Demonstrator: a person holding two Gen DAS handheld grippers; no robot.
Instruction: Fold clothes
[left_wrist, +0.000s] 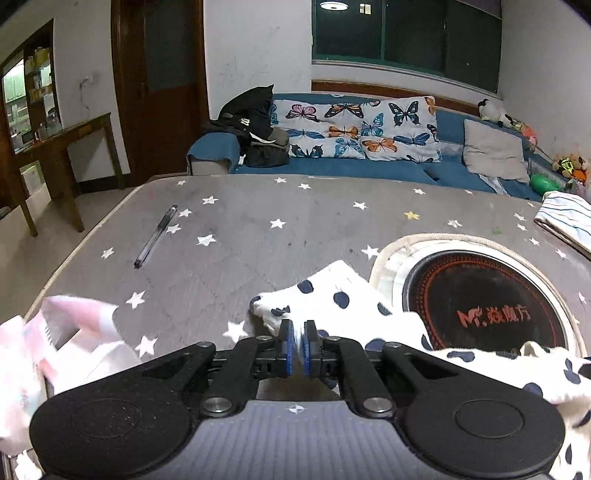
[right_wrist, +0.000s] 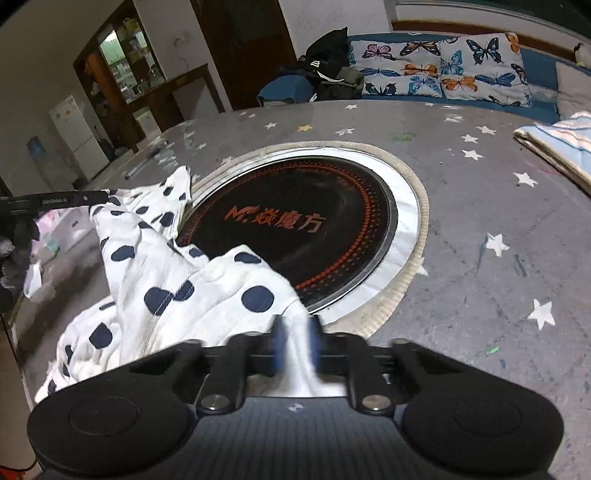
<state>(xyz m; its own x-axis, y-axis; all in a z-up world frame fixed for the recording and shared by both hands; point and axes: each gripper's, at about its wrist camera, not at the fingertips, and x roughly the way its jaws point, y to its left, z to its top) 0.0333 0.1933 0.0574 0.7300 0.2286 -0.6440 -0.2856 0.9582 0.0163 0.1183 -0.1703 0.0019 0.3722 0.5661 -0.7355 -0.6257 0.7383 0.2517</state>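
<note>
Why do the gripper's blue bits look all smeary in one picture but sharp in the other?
In the right wrist view the right gripper is streaked with motion blur, gripping the spotted cloth; in the left wrist view the left gripper looks crisp, though the pink cloth at the edge is smeared. Both views bend the table edges, fisheye-style.

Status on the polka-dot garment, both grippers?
Left gripper jaws nearly closed on polka-dot garment. Right gripper shut on its other edge. Garment bunched, partly over round cooktop. Pen lies clear.
</note>
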